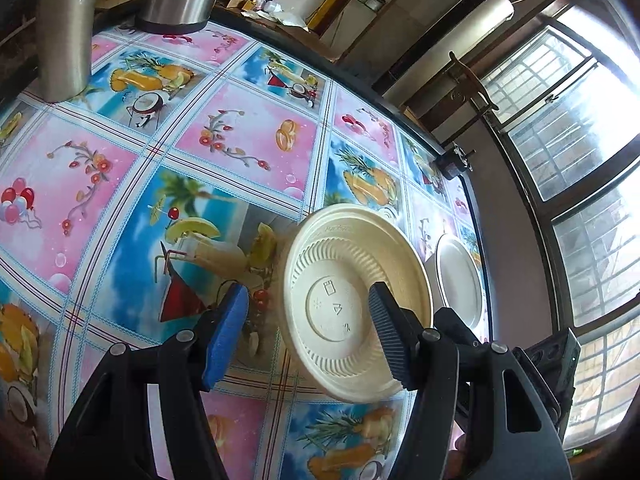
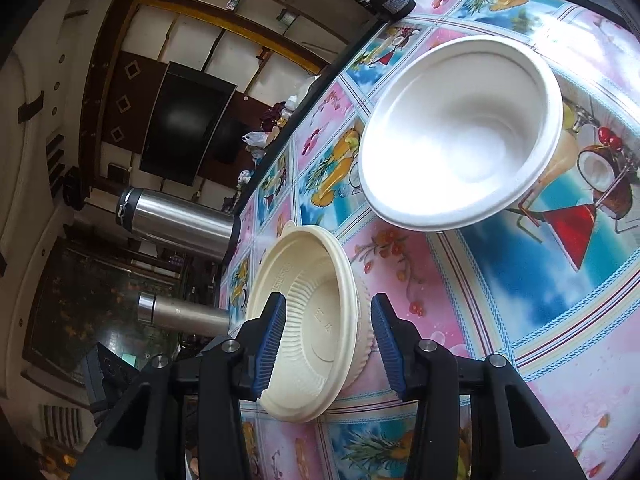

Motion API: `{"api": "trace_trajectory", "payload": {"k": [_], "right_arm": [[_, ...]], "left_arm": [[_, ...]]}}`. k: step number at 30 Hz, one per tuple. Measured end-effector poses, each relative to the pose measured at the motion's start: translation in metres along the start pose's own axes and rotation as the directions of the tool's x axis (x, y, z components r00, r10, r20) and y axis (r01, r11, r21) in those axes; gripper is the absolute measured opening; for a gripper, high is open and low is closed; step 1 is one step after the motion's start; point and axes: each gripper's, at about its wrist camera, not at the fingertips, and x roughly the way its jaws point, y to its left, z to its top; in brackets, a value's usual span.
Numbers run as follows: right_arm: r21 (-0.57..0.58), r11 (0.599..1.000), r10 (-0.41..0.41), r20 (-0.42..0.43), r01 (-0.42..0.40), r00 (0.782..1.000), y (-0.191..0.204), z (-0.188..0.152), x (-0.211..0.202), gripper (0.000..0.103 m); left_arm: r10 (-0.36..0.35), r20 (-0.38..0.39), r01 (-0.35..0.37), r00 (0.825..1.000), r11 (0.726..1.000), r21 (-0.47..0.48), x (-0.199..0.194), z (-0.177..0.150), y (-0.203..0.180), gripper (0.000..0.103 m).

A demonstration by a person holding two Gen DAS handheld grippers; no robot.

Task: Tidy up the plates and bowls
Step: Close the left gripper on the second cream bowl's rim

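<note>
Both grippers, left (image 1: 308,320) and right (image 2: 328,340), gape around the cream bowl (image 2: 308,328); next: clamp, nest into white bowl (image 2: 460,132).

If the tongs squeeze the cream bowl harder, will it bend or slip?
The cream bowl looks thin and moulded, so it probably flexes. Its ribbed wall may help grip. It seems light; the right tongs straddle its rim.
</note>
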Motion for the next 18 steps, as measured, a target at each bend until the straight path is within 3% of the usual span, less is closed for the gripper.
{"api": "trace_trajectory", "payload": {"k": [2,4,8,11,13,18], "right_arm": [[-0.012,1.000,-0.016,0.009,0.016,1.000,0.003,0.000,0.000,0.038],[-0.023,0.999,-0.026,0.002,0.026,1.000,0.005,-0.002,0.003,0.038],[-0.049,0.995,-0.083,0.033,0.084,0.996,0.008,-0.005,0.002,0.032],[-0.060,0.993,-0.095,0.034,0.097,0.995,0.008,-0.006,0.003,0.030],[-0.065,0.992,-0.104,0.038,0.106,0.994,0.009,-0.008,0.004,0.030],[-0.078,0.990,-0.117,0.044,0.120,0.992,0.011,-0.009,0.006,0.028]], "left_arm": [[-0.005,-0.043,0.005,0.999,1.000,0.007,0.009,0.001,0.002,0.060],[-0.040,-0.048,0.040,0.998,0.999,-0.014,0.011,0.000,0.005,0.060],[-0.036,-0.056,0.035,0.998,0.999,-0.020,0.014,0.001,0.011,0.058],[-0.041,-0.041,0.040,0.998,0.999,-0.024,0.010,0.003,0.014,0.049],[-0.047,-0.034,0.046,0.998,0.999,-0.020,0.009,0.003,0.015,0.035],[-0.052,-0.041,0.052,0.998,0.999,-0.014,0.012,0.002,0.017,0.022]]}}
